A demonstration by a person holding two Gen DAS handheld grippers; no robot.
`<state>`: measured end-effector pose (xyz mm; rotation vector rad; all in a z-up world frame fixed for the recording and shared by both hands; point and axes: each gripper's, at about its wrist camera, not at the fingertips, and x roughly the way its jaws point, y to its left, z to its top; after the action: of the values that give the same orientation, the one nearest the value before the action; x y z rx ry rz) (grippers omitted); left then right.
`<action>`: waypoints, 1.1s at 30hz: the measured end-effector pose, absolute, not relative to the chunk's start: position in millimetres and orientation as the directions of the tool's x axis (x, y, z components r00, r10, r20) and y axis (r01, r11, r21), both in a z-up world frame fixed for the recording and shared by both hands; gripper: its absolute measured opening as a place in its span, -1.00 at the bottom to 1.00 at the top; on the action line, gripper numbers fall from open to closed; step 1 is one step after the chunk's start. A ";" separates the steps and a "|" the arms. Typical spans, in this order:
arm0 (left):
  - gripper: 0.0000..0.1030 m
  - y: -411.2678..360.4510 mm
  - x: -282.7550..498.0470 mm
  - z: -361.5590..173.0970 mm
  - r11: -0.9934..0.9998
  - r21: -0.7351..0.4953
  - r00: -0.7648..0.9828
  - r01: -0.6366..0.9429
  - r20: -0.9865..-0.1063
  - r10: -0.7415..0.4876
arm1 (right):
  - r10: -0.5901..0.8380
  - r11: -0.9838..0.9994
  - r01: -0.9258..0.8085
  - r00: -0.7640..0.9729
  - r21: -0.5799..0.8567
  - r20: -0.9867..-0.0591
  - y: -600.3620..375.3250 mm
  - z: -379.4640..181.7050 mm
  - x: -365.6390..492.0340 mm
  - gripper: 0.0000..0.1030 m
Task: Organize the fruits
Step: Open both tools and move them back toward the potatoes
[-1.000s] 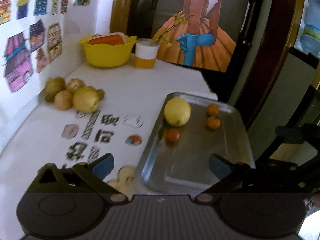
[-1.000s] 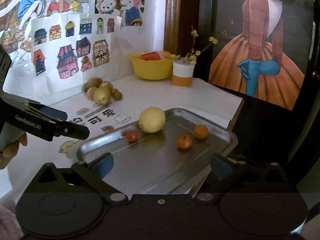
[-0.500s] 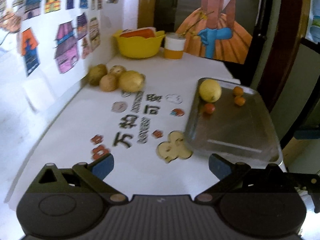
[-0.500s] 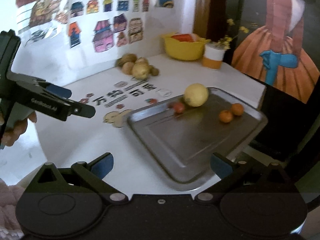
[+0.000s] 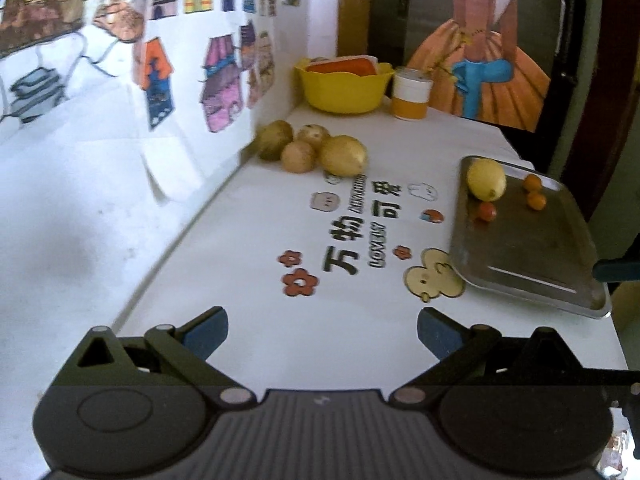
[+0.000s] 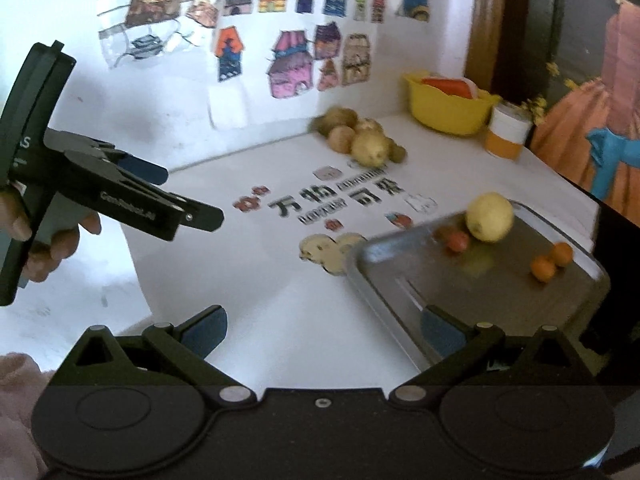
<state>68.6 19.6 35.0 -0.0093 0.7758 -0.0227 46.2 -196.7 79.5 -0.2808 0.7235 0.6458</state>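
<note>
Judging from how things lie, the sorting is partly done. Four fruits sit on the tray [image 5: 532,264]: one lemon [image 5: 486,179] at its far left corner, one small red fruit [image 5: 487,211] just in front of the lemon, and two small oranges [image 5: 535,192] toward the far right edge, close together. The near half of the tray is bare metal.

Left of the tray, against the wall, a pile [image 5: 312,148] of brownish round things waits on the counter [image 5: 320,320]. Four show plainly from the left wrist; the right wrist view hints at a fifth small one at the pile's edge, though blur makes that count unsure. They may be potatoes rather than fruit, so whether they belong on the tray is a guess. Beyond the pile stand one yellow bowl [image 5: 344,88] with something orange inside and one cup [image 5: 412,98].

Both tools are idle. The left hand-held gripper [image 5: 322,334] hovers over the counter's near end, jaws wide apart, holding nothing. The right hand-held gripper [image 6: 324,332] hangs near the tray's near corner, likewise spread and empty. Neither is close to the pile.
</note>
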 end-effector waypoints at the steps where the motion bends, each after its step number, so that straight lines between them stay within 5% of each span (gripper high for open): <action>1: 0.99 22.2 68.6 36.4 1.000 -0.014 0.716 0.009 -0.698 -0.017 | 0.456 0.767 -0.642 0.567 -0.021 -0.686 -192.7 80.8 47.0 0.99; 13: 0.99 30.9 92.3 56.5 0.999 0.039 0.754 -0.004 -0.657 0.029 | 0.481 0.720 -0.687 0.596 -0.099 -0.643 -172.7 108.6 77.9 0.99; 23: 0.99 33.3 146.6 54.6 1.000 -0.009 0.756 -0.025 -0.655 0.013 | 0.481 0.746 -0.649 0.680 -0.148 -0.554 -192.6 137.5 139.8 0.99; 33: 0.99 44.9 223.0 27.3 0.994 -0.078 0.762 -0.079 -0.648 0.010 | 0.483 0.750 -0.650 0.661 -0.118 -0.573 -183.5 123.2 237.7 0.99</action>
<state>223.0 44.9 27.3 -0.1026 0.7033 0.0484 237.7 -183.5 123.2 -0.3283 0.5462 0.6541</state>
